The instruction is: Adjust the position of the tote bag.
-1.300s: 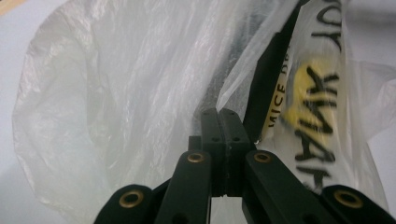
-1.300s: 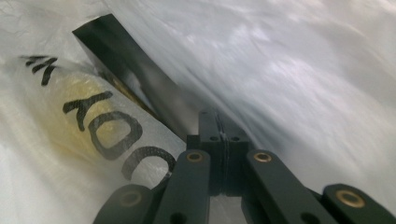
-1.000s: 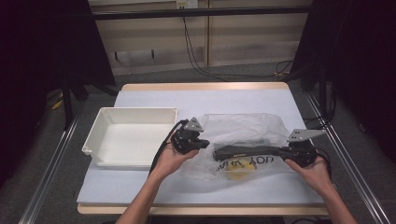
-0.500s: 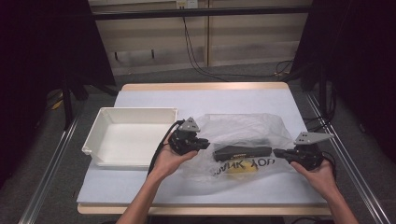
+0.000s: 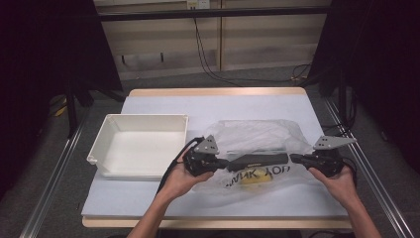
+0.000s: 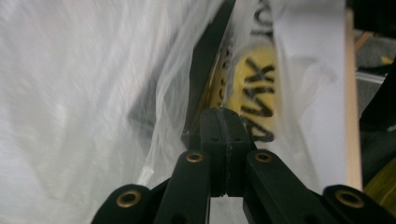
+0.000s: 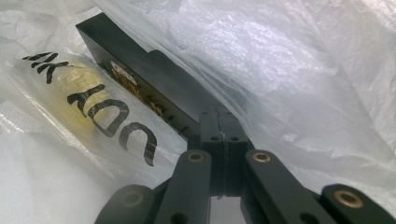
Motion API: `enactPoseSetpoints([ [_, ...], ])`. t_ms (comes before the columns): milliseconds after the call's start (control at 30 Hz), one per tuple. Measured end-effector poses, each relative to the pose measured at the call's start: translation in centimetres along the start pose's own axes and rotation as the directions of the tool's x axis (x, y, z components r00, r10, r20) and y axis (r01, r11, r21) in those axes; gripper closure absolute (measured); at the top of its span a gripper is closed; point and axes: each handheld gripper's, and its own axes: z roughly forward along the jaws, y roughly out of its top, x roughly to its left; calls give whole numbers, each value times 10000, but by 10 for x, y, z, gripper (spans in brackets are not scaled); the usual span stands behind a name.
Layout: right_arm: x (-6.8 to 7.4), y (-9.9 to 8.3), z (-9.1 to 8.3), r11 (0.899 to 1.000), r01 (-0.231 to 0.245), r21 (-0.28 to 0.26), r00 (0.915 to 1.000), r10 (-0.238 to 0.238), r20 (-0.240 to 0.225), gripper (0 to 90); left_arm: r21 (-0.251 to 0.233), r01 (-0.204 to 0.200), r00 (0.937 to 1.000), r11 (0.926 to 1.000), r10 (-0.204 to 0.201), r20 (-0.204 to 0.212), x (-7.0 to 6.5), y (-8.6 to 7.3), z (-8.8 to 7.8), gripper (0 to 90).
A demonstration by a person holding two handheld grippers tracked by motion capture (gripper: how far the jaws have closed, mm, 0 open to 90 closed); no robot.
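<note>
A clear plastic bag (image 5: pixel 262 135) with black lettering lies on the table's near right half. Inside it are a long black box (image 5: pixel 257 161) and a yellow thing (image 5: pixel 255 181). My left gripper (image 5: pixel 223 162) is at the bag's left edge. Its jaws have just been closing and stand shut, pinching the film (image 6: pixel 154 140) beside the box's end (image 6: pixel 208 60). My right gripper (image 5: pixel 293 158) is shut on the film at the bag's right side. In its own view the tips (image 7: pixel 223 114) meet right by the black box (image 7: pixel 140 74), next to the lettering over the yellow thing (image 7: pixel 84 88).
A white rectangular tray (image 5: pixel 143 117) with nothing in it sits left of the bag, close to my left hand. The pale blue table top (image 5: pixel 223 104) ends in a wooden edge in front. Metal rails run along both sides, with cables on the floor behind.
My left gripper has shifted a little toward the near edge at the bag's left side. The right gripper has stayed about where it was.
</note>
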Motion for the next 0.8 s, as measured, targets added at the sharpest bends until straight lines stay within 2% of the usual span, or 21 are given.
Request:
enactPoseSetpoints([
  [67,-2,3,2,10000,25,-56,10000,-25,-6,900,503,88,9998,9987,-80,-166,3,-3,13,900],
  [100,-4,7,4,10000,21,-46,10000,-21,41,900,1143,-154,9988,9933,206,-447,5,-5,21,900],
  [167,-6,9,5,10000,37,-56,10000,-37,63,900,1250,-94,9990,9921,148,-418,6,-6,24,900],
  [200,-11,10,5,9999,-11,-121,9996,14,279,900,1222,87,9990,9925,-33,-447,7,-7,28,900],
  [233,-14,10,5,9998,-137,-154,9995,141,289,900,1884,-84,9976,9821,211,-655,7,-10,32,900],
  [333,-19,9,5,9999,-169,-10,9983,170,564,900,1957,-32,9984,9807,141,-544,8,-16,35,900],
  [367,-21,8,6,9998,-198,50,9978,195,632,900,1919,145,9977,9813,-16,-672,7,-19,36,900],
  [400,-25,6,8,9995,-271,170,9972,258,699,900,2116,108,9975,9773,42,-701,8,-22,35,900],
  [433,-26,4,10,9993,-236,289,9966,212,797,900,2027,392,9965,9785,-232,-807,10,-26,36,900],
  [467,-26,4,10,9993,-236,289,9966,212,797,900,2027,392,9965,9785,-232,-807,10,-26,36,900],
  [500,-27,3,15,9983,-133,560,9952,78,977,900,2074,344,9965,9777,-178,-816,11,-27,36,900],
  [567,-27,2,17,9978,-108,661,9950,42,993,900,1947,570,9956,9792,-413,-840,13,-30,38,898],
  [600,-26,2,20,9968,-66,800,9948,-16,1018,900,2056,436,9961,9777,-268,-840,15,-31,39,893],
  [633,-26,1,25,9950,-66,998,9944,-40,1059,900,2041,481,9961,9778,-319,-819,16,-32,40,892],
  [800,-27,0,35,9931,-73,1170,9957,-36,931,900,1892,478,9970,9808,-353,-691,16,-32,41,893],
])
